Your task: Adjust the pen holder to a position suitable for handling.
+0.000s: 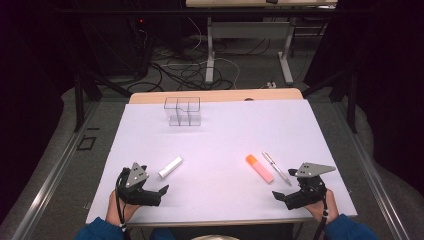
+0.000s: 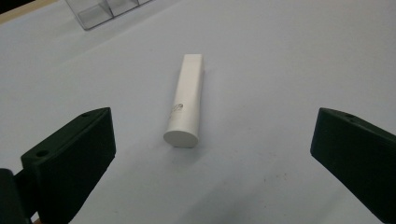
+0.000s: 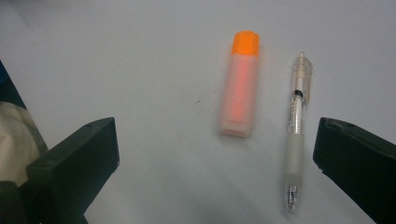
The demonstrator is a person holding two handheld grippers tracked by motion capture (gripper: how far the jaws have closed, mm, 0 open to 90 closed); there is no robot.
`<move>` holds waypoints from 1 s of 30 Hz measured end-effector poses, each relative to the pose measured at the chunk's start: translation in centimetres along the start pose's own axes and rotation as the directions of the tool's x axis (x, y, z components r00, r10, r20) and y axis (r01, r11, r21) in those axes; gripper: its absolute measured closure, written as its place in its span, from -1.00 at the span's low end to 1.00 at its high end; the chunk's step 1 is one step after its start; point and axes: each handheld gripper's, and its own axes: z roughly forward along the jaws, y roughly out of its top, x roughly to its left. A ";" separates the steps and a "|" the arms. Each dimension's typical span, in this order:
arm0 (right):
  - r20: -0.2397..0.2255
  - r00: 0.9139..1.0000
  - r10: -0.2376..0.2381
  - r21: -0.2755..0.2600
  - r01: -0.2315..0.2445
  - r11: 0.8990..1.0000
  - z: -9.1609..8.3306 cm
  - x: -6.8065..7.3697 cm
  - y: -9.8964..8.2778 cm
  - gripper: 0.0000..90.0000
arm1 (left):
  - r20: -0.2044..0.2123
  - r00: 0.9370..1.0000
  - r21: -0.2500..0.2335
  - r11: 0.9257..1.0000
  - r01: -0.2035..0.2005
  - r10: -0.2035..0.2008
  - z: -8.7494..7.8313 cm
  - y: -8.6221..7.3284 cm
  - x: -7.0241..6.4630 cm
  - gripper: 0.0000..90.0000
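Nearest me, my left gripper (image 1: 152, 192) sits low at the table's (image 1: 220, 145) front edge, jaws spread wide, nothing between them. My right gripper (image 1: 286, 196) mirrors it on the other side, jaws just as wide and holding nothing. Just ahead of the left one lies the white tube (image 2: 185, 100), flat on the table. Ahead of the right, the orange highlighter (image 3: 240, 84) and clear pen (image 3: 296, 128) lie side by side. Far back stands the clear organizer (image 1: 183, 110).
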 end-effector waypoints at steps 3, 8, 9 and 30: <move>0.003 1.000 0.007 0.001 -0.007 1.000 0.0 0.0 0.0 -1.00 | -0.001 1.000 0.003 1.000 -0.005 0.005 0.1 0.1 -0.1 -1.00; 0.001 1.000 0.007 0.006 -0.007 1.000 0.1 0.0 -0.1 -1.00 | -0.001 1.000 0.001 1.000 -0.001 0.001 0.2 0.2 0.0 -1.00; 0.002 1.000 0.011 0.005 -0.011 1.000 0.1 0.0 -0.1 -1.00 | -0.003 1.000 0.003 1.000 -0.004 0.004 0.2 0.3 0.1 -1.00; 0.000 1.000 0.007 0.004 -0.007 1.000 0.3 -0.1 0.0 -1.00 | -0.003 1.000 0.019 1.000 0.013 -0.012 2.3 3.0 2.8 -1.00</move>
